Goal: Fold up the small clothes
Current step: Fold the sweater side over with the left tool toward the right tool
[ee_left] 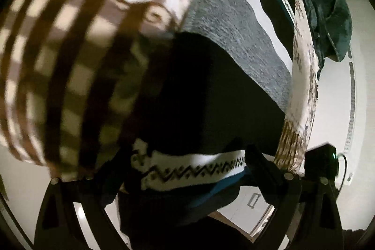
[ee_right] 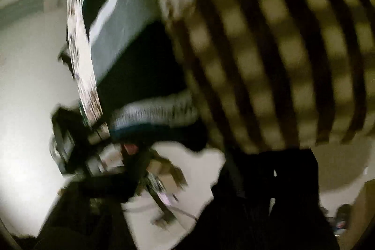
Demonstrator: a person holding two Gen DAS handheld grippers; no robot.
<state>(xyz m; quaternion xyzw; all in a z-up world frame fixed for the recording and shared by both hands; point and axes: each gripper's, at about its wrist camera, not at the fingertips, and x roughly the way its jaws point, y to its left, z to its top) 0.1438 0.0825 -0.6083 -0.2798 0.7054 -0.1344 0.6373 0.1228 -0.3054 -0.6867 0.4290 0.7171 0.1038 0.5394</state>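
Observation:
A small knit garment, black with grey and white bands and a zigzag-patterned white hem, hangs lifted close in front of the left wrist camera. My left gripper is shut on its hem edge. Behind it lies a brown-and-cream checked cloth with a dotted part. In the blurred right wrist view the same garment hangs at left and the checked cloth fills the right. My right gripper is dark and blurred at the bottom, apparently shut on dark fabric.
A dark green garment lies at the upper right of the left wrist view. A white surface shows to the right. The other gripper's body shows at left in the right wrist view, over a white surface.

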